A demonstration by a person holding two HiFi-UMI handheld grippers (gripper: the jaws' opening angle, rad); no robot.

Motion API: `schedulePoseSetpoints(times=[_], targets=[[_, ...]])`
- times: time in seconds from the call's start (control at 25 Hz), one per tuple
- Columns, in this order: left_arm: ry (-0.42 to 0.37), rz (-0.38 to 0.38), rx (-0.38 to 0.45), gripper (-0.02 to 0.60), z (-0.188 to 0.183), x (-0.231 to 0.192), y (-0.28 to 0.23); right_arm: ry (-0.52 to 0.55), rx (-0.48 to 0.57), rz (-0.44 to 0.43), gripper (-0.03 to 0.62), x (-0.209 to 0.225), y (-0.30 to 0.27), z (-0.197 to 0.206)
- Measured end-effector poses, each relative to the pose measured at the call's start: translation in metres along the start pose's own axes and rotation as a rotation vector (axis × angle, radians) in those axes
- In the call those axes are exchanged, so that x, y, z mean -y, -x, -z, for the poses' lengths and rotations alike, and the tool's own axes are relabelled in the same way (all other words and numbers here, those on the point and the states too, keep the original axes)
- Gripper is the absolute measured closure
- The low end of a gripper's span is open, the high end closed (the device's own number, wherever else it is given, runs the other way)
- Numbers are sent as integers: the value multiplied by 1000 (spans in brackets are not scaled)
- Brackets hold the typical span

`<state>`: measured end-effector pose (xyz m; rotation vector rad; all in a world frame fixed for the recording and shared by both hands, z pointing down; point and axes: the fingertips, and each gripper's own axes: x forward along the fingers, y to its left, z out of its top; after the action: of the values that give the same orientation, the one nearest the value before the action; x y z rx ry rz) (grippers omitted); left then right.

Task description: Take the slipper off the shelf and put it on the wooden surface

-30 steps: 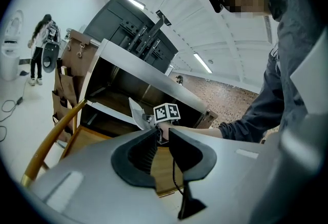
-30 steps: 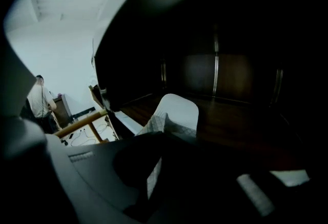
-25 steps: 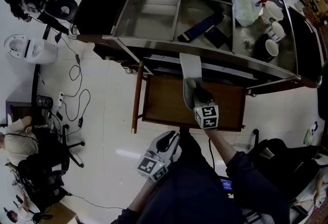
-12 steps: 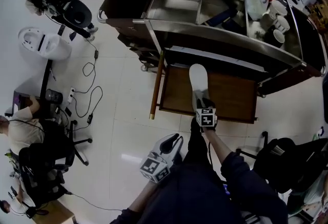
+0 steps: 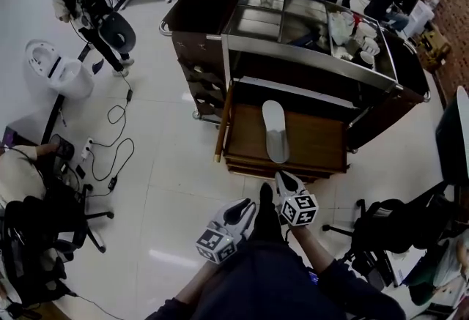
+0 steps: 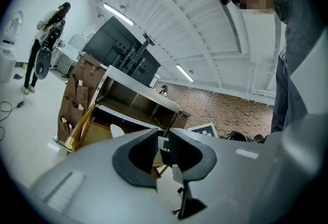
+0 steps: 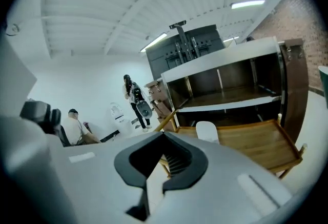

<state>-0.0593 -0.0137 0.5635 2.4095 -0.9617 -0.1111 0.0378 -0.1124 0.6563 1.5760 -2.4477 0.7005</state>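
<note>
Right gripper [image 5: 284, 181], jaws closing together on nothing, hovers over open floor [image 5: 183, 165] just short of the wooden surface's [image 5: 319, 146] front edge. Left gripper [image 5: 245, 209], jaws a narrow slit apart and empty, hangs beside it, nearer the person. The 2 forearms angle toward the cart [image 5: 194, 55]. The white slipper [image 5: 275, 131] lies flat mid-surface, clear of both side rails.

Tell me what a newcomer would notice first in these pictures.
A white slipper lies alone on the wooden surface at the foot of the steel-topped cart, mid-frame in the head view. Just below, over the pale floor, the left gripper and right gripper hang clear of it. Both are empty, and the right one's jaws are closing on nothing.
</note>
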Motion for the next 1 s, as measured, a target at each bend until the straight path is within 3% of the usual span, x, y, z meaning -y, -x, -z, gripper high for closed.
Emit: schedulePoseSetpoints(times=[0.16, 0.44, 0.72, 1.0], targets=[[19, 30, -3, 505, 16, 15, 16, -13, 51, 23, 592, -30, 53, -2], [44, 7, -30, 535, 32, 26, 25, -27, 52, 14, 592, -73, 114, 20], [33, 14, -80, 534, 49, 39, 30, 5, 67, -11, 592, -88, 134, 22], [32, 4, -62, 535, 49, 43, 39, 82, 103, 24, 592, -91, 149, 10]])
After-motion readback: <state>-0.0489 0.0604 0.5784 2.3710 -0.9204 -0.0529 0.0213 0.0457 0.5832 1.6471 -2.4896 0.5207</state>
